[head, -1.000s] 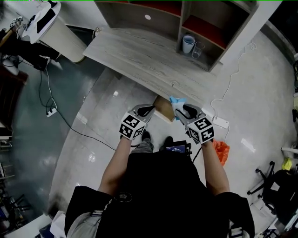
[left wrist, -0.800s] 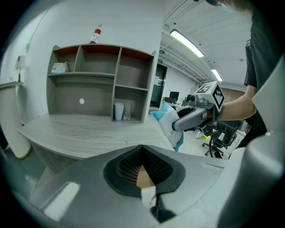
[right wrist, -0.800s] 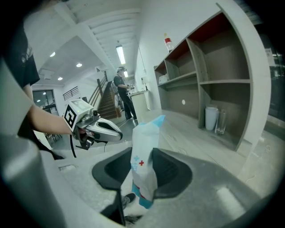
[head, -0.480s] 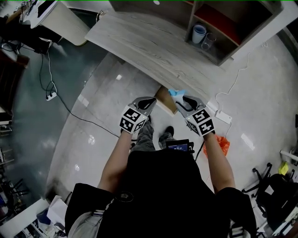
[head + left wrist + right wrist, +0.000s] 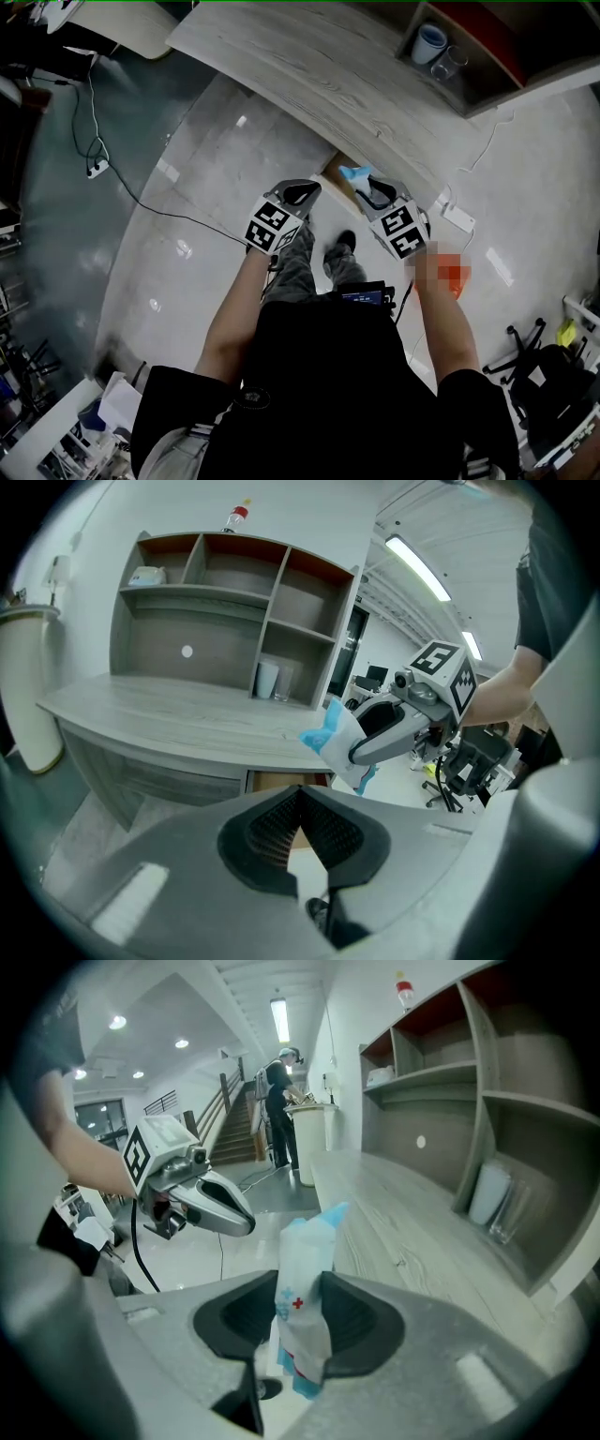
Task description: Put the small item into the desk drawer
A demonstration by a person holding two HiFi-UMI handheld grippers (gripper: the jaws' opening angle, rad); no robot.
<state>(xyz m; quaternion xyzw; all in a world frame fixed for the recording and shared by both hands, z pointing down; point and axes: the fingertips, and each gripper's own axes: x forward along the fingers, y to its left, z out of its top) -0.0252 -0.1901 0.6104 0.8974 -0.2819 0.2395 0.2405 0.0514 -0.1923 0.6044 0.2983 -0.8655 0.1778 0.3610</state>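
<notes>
A small white-and-blue packet (image 5: 305, 1307) with a red cross stands upright between the pads of my right gripper (image 5: 302, 1288), which is shut on it. In the head view the packet (image 5: 354, 174) hangs over the open desk drawer (image 5: 335, 178), whose brown inside shows under the grey wooden desk's (image 5: 309, 75) front edge. My left gripper (image 5: 302, 194) hovers just left of the drawer, apart from it. Its pads (image 5: 281, 822) meet at the tip with nothing between them. From the left gripper view, the right gripper (image 5: 375, 733) carries the packet (image 5: 333, 733) above the drawer (image 5: 281, 782).
A shelf unit on the desk holds a blue-rimmed cup (image 5: 431, 42) and a glass (image 5: 450, 64). On the floor lie a white power strip (image 5: 459, 218), an orange bag (image 5: 452, 277) and a black cable (image 5: 141, 202). A person (image 5: 279, 1110) stands far off by the stairs.
The desk has slid toward the top right of the head view. Both grippers stay side by side at the drawer, and the packet stays in the right one.
</notes>
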